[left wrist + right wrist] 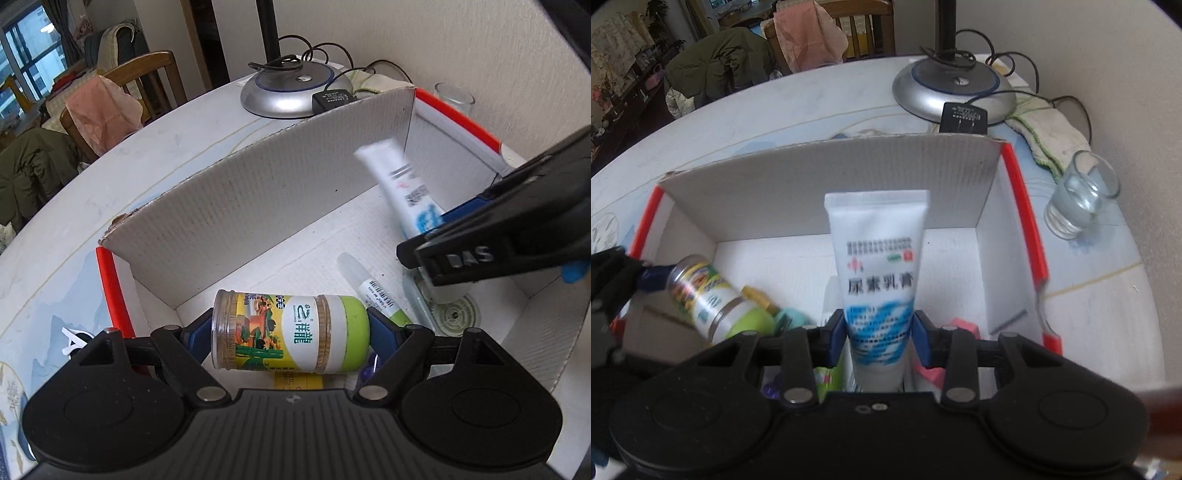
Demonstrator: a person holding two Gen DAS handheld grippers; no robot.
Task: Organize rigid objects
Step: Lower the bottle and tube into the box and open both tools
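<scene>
My left gripper (290,334) is shut end to end on a clear toothpick jar (288,330) with a green cap and a yellow-green label, held sideways over the near left corner of the white cardboard box (258,206). The jar (713,301) also shows at the left of the right wrist view. My right gripper (879,334) is shut on a white and blue cream tube (877,273), crimped end pointing away, above the box's middle. In the left wrist view that tube (399,184) hangs at the right, over the box floor.
In the box lie a white glue bottle with a green label (373,291), a round clear container (452,310), a pink block (964,328) and a teal item (792,317). Behind the box stand a silver lamp base (955,88) and a black adapter (964,118). A glass (1078,195) and a cloth (1049,136) sit to the right.
</scene>
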